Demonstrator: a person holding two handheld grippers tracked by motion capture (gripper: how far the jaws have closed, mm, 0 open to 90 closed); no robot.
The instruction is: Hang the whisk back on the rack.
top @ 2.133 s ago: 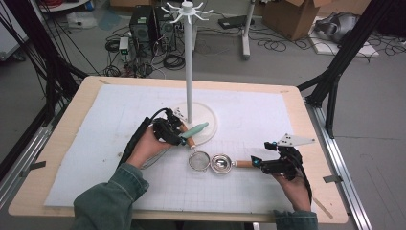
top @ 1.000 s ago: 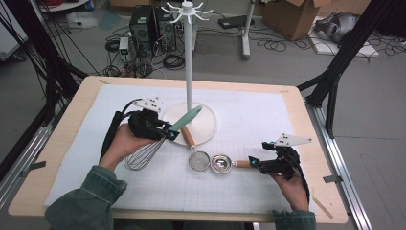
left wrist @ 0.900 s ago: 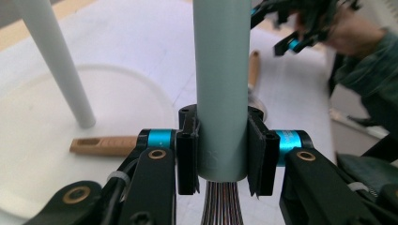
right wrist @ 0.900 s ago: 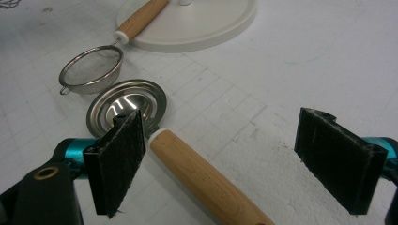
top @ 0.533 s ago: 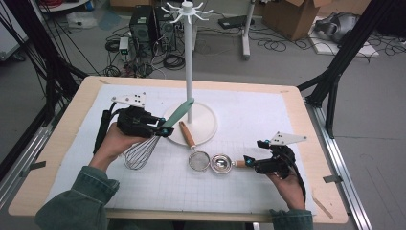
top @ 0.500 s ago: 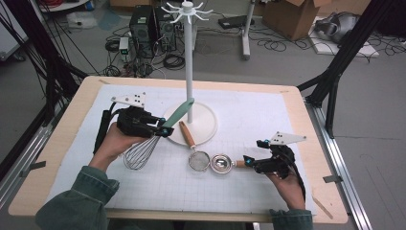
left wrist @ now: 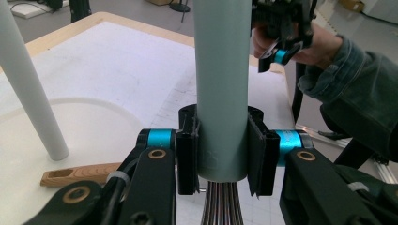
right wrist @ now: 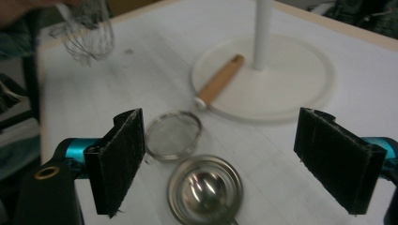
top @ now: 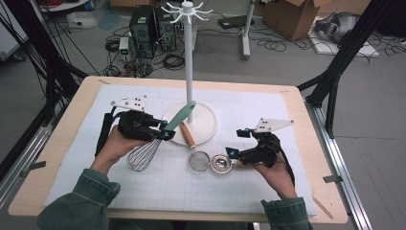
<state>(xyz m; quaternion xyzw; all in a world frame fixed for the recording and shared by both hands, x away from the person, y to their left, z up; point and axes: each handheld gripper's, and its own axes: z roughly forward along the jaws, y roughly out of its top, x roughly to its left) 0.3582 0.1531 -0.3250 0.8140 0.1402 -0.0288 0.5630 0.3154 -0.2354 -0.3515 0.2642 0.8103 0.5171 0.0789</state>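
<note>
Left gripper [top: 163, 134]: fingers [left wrist: 187, 150] clamped on the pale green handle of a whisk [top: 158, 141], one pad on each side of the handle in the left gripper view. The handle rises up and to the right toward the stand's pole; the wire loops hang down and to the left of the gripper, above the white mat [top: 287, 120] on the worktop [top: 62, 143]. Whether the wires touch the mat cannot be told from the high view.

Right gripper [top: 232, 143]: fingers [right wrist: 119, 159] spread wide, nothing between the pads. In the right gripper view the gap frames a small mesh strainer [right wrist: 173, 136] and a shiny metal measuring cup [right wrist: 205, 190], both lying on the mat just below the gripper. The fingers do not touch either piece. In the high view the strainer and cup lie side by side, touching or nearly so, just left of the right gripper's tips.

White hook stand [top: 189, 72]: upright, round base on the mat between the two grippers and behind the strainer. The strainer's wooden handle [top: 187, 134] lies slanted with its far end resting on the base rim.

The right hand [top: 275, 175] is visible beyond the whisk handle in the left gripper view, well apart from the left gripper.
</note>
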